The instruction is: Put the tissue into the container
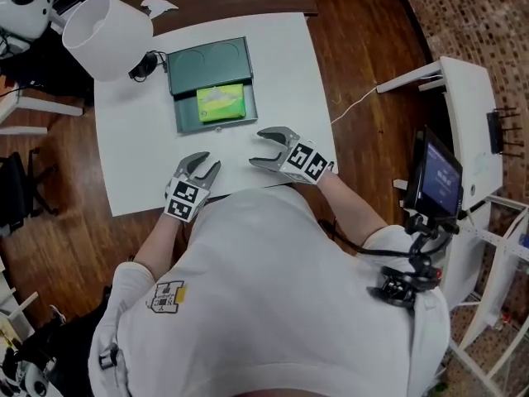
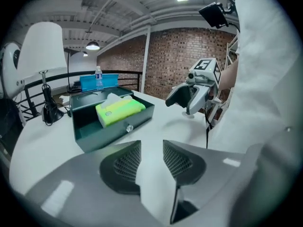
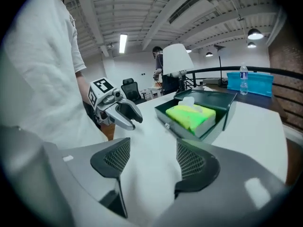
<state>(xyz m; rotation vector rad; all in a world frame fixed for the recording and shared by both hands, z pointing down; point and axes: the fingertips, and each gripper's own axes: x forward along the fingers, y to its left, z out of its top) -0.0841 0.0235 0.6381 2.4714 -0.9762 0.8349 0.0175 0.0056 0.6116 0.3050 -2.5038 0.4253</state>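
The lime-green tissue pack [image 1: 220, 102] already lay inside the dark green container [image 1: 207, 60] in the upper centre of the head view, so the task looked essentially complete. A white sheet peeked from the top of the pack. Neither tool was touching either object.

The left gripper [image 1: 208, 165] and the right gripper [image 1: 257, 149] hung low over the white tabletop [image 1: 132, 155], close to the person's white shirt and well apart from the container. Both were empty. The left jaws stood a narrow gap apart, the right jaws wider, with only bare table between each pair.

The container appeared to be painted metal, a shallow rectangular box with a small round knob on its front wall. Whether the flat panel behind it was a lid or a second tray was hard to tell. The pack looked like soft, glossy plastic wrap. The jaw pads were grey with a ribbed mesh. A smooth white lamp shade [image 1: 103, 35] sat at upper left.
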